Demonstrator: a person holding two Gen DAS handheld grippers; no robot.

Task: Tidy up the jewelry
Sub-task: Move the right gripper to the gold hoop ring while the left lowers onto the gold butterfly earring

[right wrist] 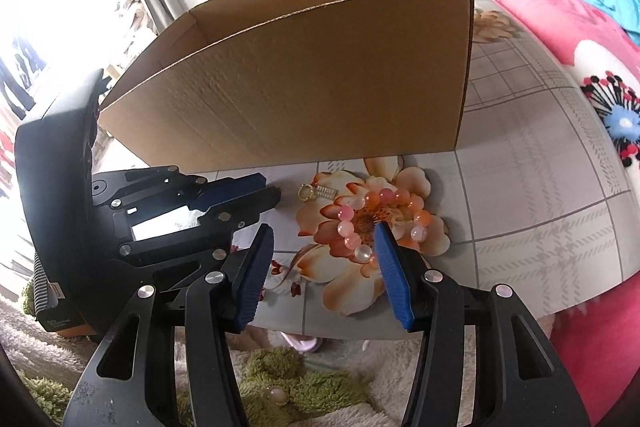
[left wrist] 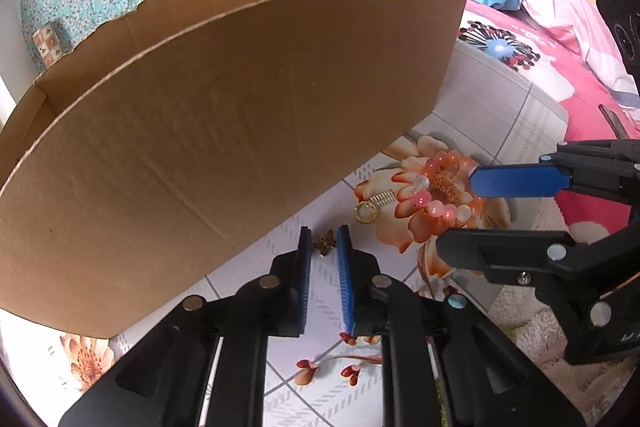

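The left gripper (left wrist: 325, 241) is closing narrowly around a small bronze butterfly charm (left wrist: 325, 244) on the floral tablecloth (right wrist: 540, 187), just beside the cardboard box (left wrist: 224, 131). The right gripper (right wrist: 324, 239) is hanging wide open and empty over the pink bead bracelet (right wrist: 384, 223). I'd be lowering the left pads flat to the cloth before squeezing, as the charm looks thin.

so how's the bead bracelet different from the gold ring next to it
The bead bracelet is a wide loop of pink and pale round beads; the gold ring is a small plain metal loop with a tiny spring beside it. The bracelet lies ahead of the open right tongs, one finger in front of its beads; the ring has no tongs around it. Both lie on the flowered tabletop in front of the cardboard box.
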